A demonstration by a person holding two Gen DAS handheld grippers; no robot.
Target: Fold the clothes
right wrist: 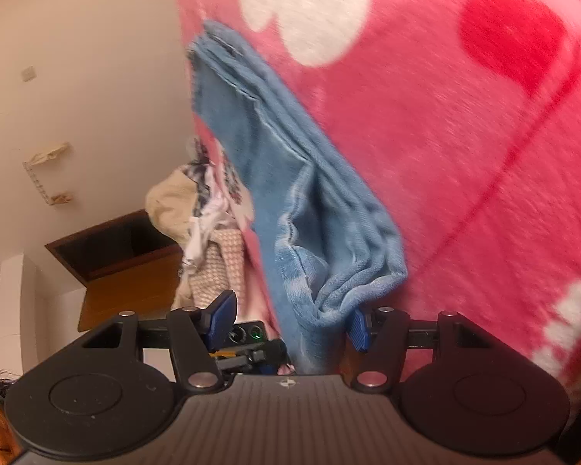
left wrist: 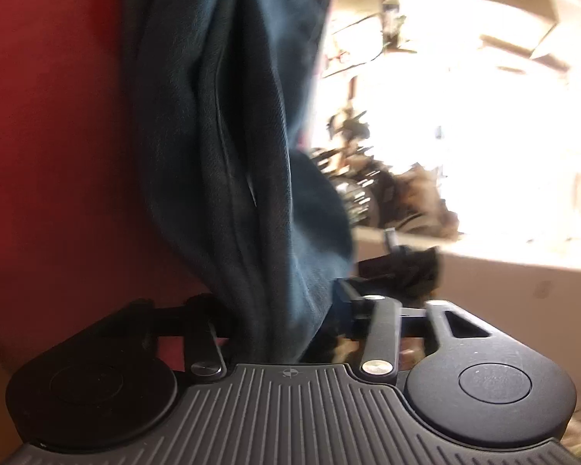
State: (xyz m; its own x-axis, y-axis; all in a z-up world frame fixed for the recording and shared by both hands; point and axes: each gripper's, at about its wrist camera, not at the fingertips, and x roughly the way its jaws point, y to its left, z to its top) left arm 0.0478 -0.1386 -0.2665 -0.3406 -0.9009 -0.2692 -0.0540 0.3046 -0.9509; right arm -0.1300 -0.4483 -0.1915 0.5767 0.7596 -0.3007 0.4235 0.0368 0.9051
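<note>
In the left wrist view a dark blue garment [left wrist: 232, 135] runs forward from my left gripper [left wrist: 277, 306] in a bunched strip. It fills the whole gap between the jaws, so the gripper is shut on it. In the right wrist view the same kind of garment [right wrist: 290, 178], lighter blue and fleecy, lies in folds on a pink flowered blanket [right wrist: 464, 155]. My right gripper [right wrist: 290, 323] stands open. The bunched end touches the right blue pad [right wrist: 358, 329], while the left pad [right wrist: 222, 316] is bare and apart from it.
A red surface [left wrist: 58, 155] fills the left of the left wrist view, with a bright window and a cluttered ledge [left wrist: 387, 193] to the right. Beyond the blanket's edge are a pile of clothes [right wrist: 209, 240], wooden furniture [right wrist: 124, 263] and a power strip [right wrist: 248, 333].
</note>
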